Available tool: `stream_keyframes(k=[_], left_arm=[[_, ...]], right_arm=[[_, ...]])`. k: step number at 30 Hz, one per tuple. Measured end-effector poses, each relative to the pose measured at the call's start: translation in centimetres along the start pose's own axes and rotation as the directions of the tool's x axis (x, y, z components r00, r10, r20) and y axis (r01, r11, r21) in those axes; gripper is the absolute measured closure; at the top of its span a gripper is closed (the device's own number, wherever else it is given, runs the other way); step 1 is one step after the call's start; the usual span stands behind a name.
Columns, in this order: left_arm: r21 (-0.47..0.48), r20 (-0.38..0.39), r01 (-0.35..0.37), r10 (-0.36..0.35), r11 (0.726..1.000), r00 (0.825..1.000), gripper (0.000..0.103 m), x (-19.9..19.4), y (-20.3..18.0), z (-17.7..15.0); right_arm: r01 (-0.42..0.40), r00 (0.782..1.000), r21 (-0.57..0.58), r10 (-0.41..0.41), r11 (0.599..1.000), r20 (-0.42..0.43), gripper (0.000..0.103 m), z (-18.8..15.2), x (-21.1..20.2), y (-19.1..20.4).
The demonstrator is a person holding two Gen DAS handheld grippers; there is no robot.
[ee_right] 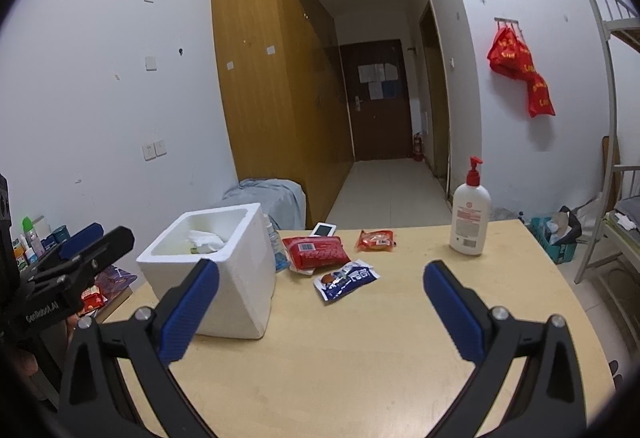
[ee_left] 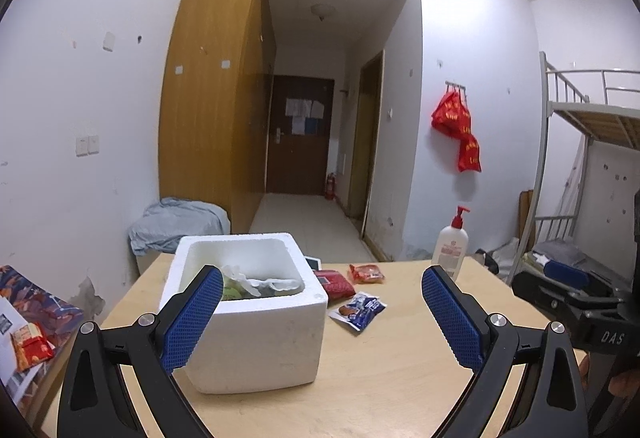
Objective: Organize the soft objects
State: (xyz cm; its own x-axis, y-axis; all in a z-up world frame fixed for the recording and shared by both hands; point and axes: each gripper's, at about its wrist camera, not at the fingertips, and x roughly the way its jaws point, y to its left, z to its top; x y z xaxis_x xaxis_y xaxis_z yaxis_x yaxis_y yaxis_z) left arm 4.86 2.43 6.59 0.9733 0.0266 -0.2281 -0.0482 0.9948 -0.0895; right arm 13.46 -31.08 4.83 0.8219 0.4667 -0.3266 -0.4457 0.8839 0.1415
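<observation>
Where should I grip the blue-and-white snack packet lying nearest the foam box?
The blue-and-white packet lies flat on the table, apart from the red pack. Probably come from above with the open right gripper and pinch across its narrow width near the free near-left end.

Right claw (ee_right: 320,298) spread wide and empty above a wooden bench (ee_right: 360,358), white foam box (ee_right: 224,278) at left, red packet (ee_right: 316,250), orange packet (ee_right: 375,240) and blue packet (ee_right: 346,279) beside it, lotion bottle (ee_right: 470,214) upright at far right

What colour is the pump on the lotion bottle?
Red, on a white lotion bottle; the right wrist view shows it best.
</observation>
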Motion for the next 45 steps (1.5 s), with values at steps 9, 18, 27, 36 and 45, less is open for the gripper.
stream_keyframes(k=[9, 18, 27, 36, 45], left_arm=[[0.003, 0.032, -0.020, 0.020, 1.000, 0.999, 0.003, -2.9, -0.4, -1.3], [0.009, 0.070, -0.063, 0.063, 0.998, 0.996, 0.000, -5.5, -0.6, -3.2], [-0.022, 0.073, -0.069, 0.070, 0.997, 0.995, 0.000, -7.0, 0.1, -5.3], [-0.054, 0.041, -0.091, 0.094, 0.994, 0.995, 0.000, -6.9, 1.0, -8.0], [-0.044, 0.047, -0.123, 0.125, 0.991, 0.991, 0.000, -7.0, 0.6, -8.8]], right_arm=[[-0.009, 0.999, -0.019, 0.009, 1.000, 0.032, 0.000, -2.1, -2.8, 0.7], [-0.064, 0.995, -0.020, 0.066, 0.998, 0.072, 0.000, -4.0, -4.8, 1.3], [-0.119, 0.992, -0.029, 0.120, 0.992, 0.043, 0.000, -6.2, -4.3, 2.4], [-0.162, 0.985, -0.060, 0.164, 0.985, 0.048, 0.000, -8.3, -4.6, 3.4], [-0.164, 0.985, -0.052, 0.166, 0.985, 0.047, 0.000, -8.8, -4.5, 3.5]])
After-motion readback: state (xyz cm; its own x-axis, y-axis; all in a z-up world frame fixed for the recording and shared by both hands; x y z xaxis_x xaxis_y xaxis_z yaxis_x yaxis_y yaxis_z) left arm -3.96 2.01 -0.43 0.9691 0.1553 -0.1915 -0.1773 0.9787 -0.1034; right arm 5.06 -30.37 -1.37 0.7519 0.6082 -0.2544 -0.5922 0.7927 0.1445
